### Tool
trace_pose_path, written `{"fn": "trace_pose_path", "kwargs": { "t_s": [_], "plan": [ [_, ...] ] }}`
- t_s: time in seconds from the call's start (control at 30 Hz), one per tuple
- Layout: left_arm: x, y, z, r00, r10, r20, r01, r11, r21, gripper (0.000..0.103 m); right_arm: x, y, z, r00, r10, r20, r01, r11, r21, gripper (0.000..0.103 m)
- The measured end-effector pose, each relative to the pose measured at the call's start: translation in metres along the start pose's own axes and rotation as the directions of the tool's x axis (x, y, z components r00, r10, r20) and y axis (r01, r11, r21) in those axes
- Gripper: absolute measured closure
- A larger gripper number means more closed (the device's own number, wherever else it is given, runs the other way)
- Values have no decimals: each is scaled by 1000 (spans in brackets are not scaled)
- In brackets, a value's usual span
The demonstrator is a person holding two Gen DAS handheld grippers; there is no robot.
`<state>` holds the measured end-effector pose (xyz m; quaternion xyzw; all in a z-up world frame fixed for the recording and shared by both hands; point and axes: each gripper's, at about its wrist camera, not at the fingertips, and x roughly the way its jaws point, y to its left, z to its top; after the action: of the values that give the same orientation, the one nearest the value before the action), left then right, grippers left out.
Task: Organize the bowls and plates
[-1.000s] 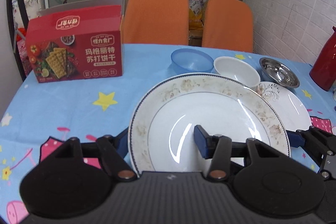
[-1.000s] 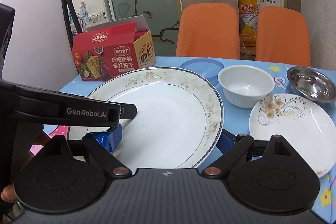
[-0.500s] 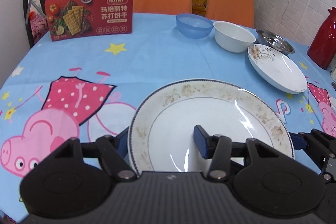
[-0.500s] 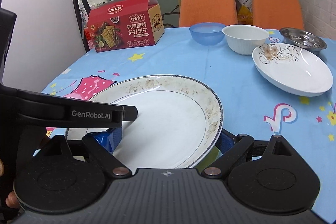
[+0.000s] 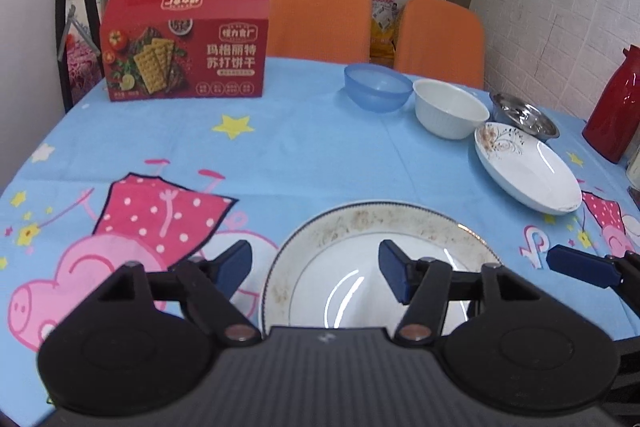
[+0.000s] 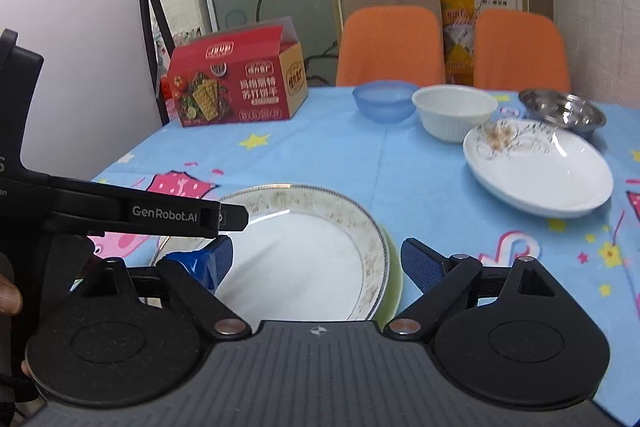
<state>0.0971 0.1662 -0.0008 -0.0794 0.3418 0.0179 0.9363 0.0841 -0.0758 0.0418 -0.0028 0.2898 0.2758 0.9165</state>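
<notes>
The left hand-held gripper (image 5: 316, 269) is opening, its pads straddling the left rim of the large plate (image 5: 360, 227) without pressing. The right hand-held gripper (image 6: 318, 261) is closing, pads clear of the right rim. The plate lies on the bench (image 5: 300, 155).

Looks like a home dining corner. Round table under a blue cartoon-pig tablecloth (image 5: 312, 147), two orange fabric chairs (image 5: 320, 15), red cardboard cracker box (image 5: 184, 59), white brick-pattern wall (image 5: 560, 7).

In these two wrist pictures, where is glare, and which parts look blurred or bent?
Left wrist view: curved white glare on the large plate; the table edge bows from the fisheye lens. Right wrist view: softer overall, the flower-patterned plate and steel bowl look smeared; only faint sheen on the large plate.
</notes>
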Motion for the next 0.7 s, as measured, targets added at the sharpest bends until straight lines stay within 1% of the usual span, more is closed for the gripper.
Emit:
{"fn": "trace_pose_path", "kwargs": {
  "t_s": [0.03, 0.1, 0.17, 0.27, 0.33, 0.53, 0.7],
  "plan": [
    [-3, 0, 2, 1000, 8, 11, -8, 1000, 1, 38, -4, 0, 3, 1000, -7, 12, 7, 1000, -13, 25],
    [-5, 0, 4, 1000, 18, 20, -18, 1000, -4, 37, -8, -1, 5, 1000, -19, 19, 19, 999, -30, 25],
    [-5, -1, 4, 1000, 13, 12, -12, 1000, -7, 37, -10, -5, 5, 1000, -18, 21, 18, 1000, -25, 25],
    [-3, -9, 1, 1000, 10, 2, -10, 1000, 9, 35, -7, -15, 1, 1000, -15, -6, 15, 1000, 13, 25],
    [-2, -15, 1, 1000, 11, 2, -11, 1000, 18, 31, -7, -23, -1, 1000, -11, -23, 12, 999, 39, 25],
    [4, -38, 7, 1000, -5, -6, 5, 998, 56, 31, -11, -47, -5, 999, -27, -38, 30, 994, 107, 24],
    [12, -54, 17, 1000, -9, -7, 9, 996, 86, 31, -13, -68, -4, 998, -52, -38, 57, 989, 135, 24]
  ]
}}
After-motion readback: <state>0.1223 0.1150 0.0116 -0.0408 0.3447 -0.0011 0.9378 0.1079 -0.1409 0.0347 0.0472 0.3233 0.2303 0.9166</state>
